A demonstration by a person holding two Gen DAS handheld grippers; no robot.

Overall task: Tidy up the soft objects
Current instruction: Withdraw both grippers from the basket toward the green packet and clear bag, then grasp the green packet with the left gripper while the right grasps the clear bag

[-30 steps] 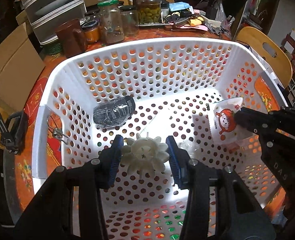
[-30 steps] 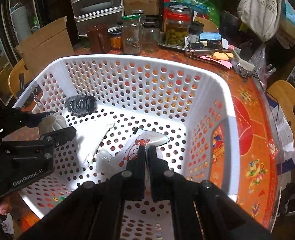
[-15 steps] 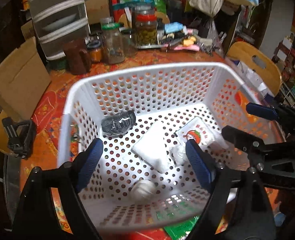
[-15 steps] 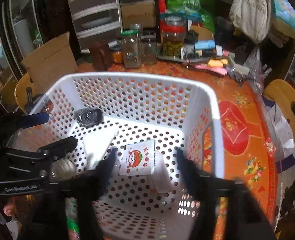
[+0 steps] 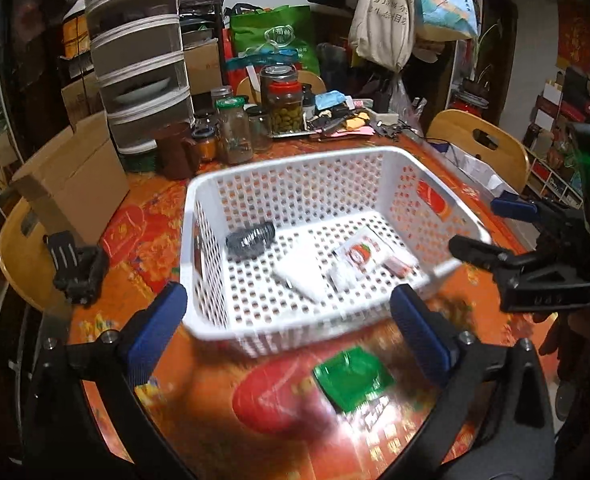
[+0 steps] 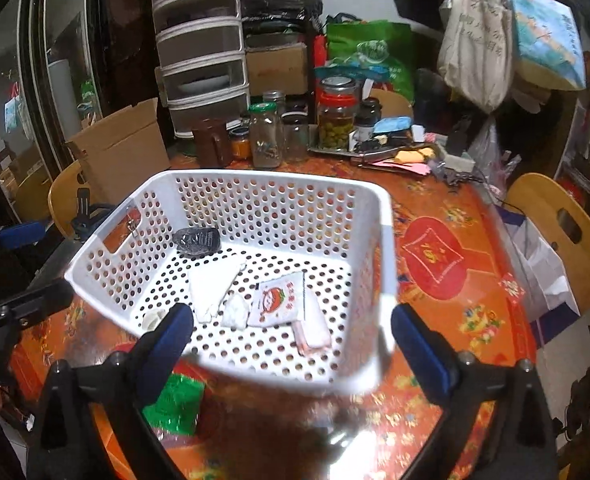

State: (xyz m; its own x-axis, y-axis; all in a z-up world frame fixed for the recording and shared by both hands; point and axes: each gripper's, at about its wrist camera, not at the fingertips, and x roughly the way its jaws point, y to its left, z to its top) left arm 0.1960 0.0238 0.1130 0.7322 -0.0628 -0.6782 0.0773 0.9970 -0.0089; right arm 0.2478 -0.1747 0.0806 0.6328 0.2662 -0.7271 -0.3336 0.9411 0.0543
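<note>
Much of the near field is smeared by blur: in the left wrist view the near wall of the white basket [image 5: 295, 332] and the red tablecloth [image 5: 143, 248] below it are streaked, and a green packet [image 5: 353, 380] on the cloth just outside that wall cannot be read. The left gripper [image 5: 287, 320] is seen with its jaws opening wide, the blue pads [image 5: 155, 328] apart and nothing between them; the right gripper [image 6: 291, 336] is likewise opening with nothing held, and its blue pads [image 6: 419, 344] frame the basket's near rim. Inside the basket lie the soft things: a dark crumpled bag [image 6: 197, 241] near the far left corner, a white folded cloth [image 6: 211, 284] in the middle, a small white wad [image 6: 235, 312] beside it, a white sachet [image 6: 279, 300] printed with a red cartoon and red characters too small to be read, and a pink-edged pack [image 6: 311, 332] partly tucked under it. A small pale round piece [image 6: 153, 320] is half hidden behind the right gripper's left finger. Writing on the hanging tote bag [image 6: 475, 36] is visible but cannot be made out. The far table edge is crowded with jars [image 6: 335, 120], while open cloth is left to the right of the basket. In the right wrist view the left gripper's body is cut off at the frame's left edge.
</note>
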